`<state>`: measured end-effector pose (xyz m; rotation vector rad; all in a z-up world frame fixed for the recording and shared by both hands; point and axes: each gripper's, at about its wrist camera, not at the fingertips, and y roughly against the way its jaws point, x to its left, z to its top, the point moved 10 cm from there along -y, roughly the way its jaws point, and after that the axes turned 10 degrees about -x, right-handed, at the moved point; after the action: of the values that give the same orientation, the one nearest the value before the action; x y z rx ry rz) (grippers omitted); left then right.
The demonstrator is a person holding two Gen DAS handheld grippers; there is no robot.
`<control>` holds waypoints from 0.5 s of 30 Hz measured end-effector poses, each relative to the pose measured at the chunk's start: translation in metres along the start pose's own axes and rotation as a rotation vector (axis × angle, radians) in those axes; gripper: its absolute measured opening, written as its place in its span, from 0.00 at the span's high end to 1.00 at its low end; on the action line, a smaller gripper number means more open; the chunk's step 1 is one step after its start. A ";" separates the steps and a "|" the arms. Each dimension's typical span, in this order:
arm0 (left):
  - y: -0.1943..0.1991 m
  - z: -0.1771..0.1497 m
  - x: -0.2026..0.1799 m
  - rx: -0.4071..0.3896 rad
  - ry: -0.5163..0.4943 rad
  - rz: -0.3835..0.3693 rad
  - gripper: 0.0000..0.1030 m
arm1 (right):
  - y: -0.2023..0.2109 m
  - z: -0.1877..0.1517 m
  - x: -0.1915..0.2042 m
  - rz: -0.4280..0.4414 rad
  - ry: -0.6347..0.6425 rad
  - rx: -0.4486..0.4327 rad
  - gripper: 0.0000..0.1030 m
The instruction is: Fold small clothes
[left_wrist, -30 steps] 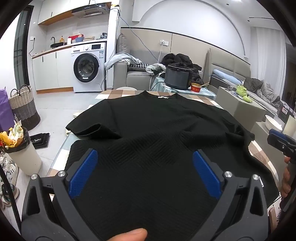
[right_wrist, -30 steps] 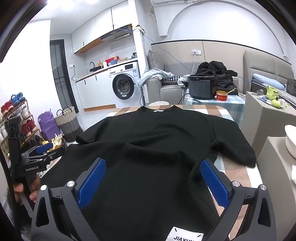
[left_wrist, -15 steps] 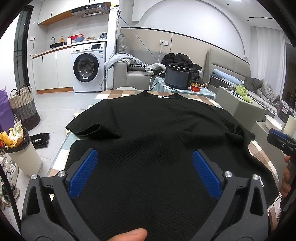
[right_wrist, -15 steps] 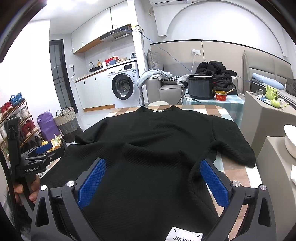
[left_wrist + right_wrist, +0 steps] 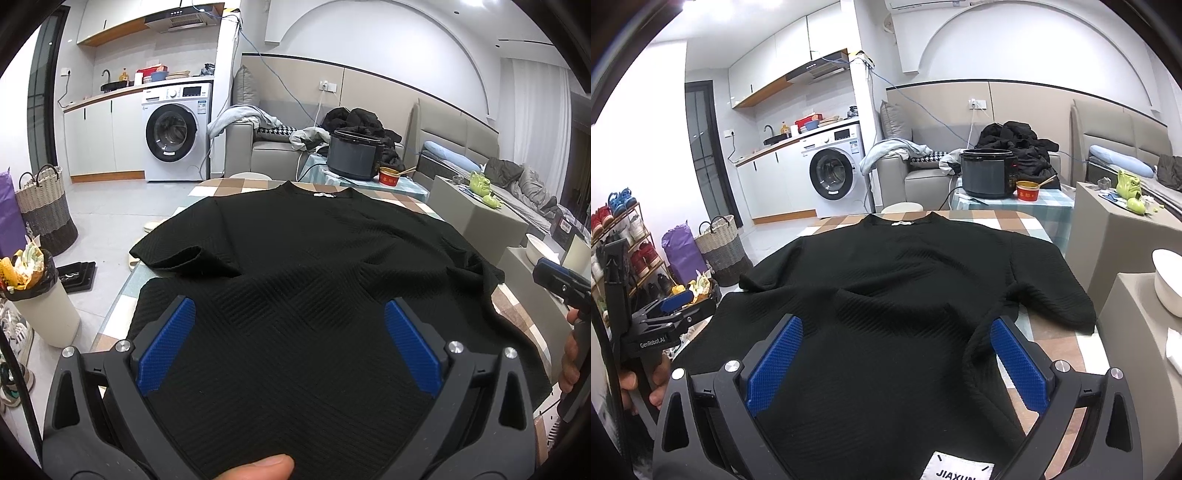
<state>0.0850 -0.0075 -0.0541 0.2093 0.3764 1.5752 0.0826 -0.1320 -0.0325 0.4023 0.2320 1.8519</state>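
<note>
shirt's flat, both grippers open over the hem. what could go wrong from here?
1. The shirt is already rumpled mid-body with a ridge near the right gripper; folding now may lock that crease in.
2. The sleeve by the left gripper is curled and reaches the table edge; it could slip off.
3. Thick knit: a shallow pinch might catch only the top layer.
</note>
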 end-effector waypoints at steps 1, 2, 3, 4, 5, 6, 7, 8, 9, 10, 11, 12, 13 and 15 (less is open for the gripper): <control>0.000 0.000 0.001 -0.002 0.000 -0.002 0.01 | 0.000 0.001 -0.001 -0.002 -0.005 0.002 0.00; 0.000 0.000 0.000 -0.001 0.002 -0.003 0.01 | 0.001 0.001 0.000 -0.001 -0.008 0.003 0.00; 0.005 0.007 0.001 0.000 0.005 -0.003 0.01 | 0.001 0.002 0.000 0.000 -0.011 0.002 0.00; 0.005 0.008 0.000 -0.001 0.005 -0.001 0.01 | 0.003 0.003 -0.001 -0.002 -0.012 -0.001 0.00; 0.006 0.008 0.001 -0.001 0.005 -0.001 0.01 | 0.003 0.003 0.000 -0.002 -0.012 -0.003 0.00; 0.006 0.008 0.001 -0.001 0.005 0.002 0.01 | 0.004 0.004 0.000 -0.002 -0.012 -0.006 0.00; 0.004 0.009 0.002 0.000 0.007 0.004 0.01 | 0.004 0.004 0.000 -0.003 -0.012 -0.009 0.00; 0.005 0.009 0.003 -0.001 0.010 0.005 0.01 | 0.004 0.005 -0.001 -0.003 -0.013 -0.009 0.00; 0.005 0.009 0.003 -0.001 0.012 0.005 0.01 | 0.004 0.005 -0.001 -0.003 -0.017 -0.008 0.00; 0.006 0.010 0.002 -0.001 0.012 0.005 0.01 | 0.003 0.005 -0.002 0.000 -0.019 -0.007 0.00; 0.006 0.011 0.001 -0.003 0.011 0.006 0.01 | 0.003 0.004 -0.002 0.001 -0.020 -0.003 0.00; 0.006 0.011 0.001 -0.005 0.011 0.007 0.01 | 0.002 0.003 -0.001 0.001 -0.021 0.002 0.00; 0.007 0.011 0.005 -0.007 0.013 0.006 0.01 | 0.002 0.003 -0.001 0.003 -0.021 0.003 0.00; 0.007 0.012 0.004 -0.009 0.011 0.003 0.01 | 0.002 0.004 0.000 0.004 -0.020 0.002 0.00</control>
<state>0.0828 -0.0025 -0.0412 0.1938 0.3776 1.5816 0.0824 -0.1327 -0.0277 0.4228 0.2202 1.8514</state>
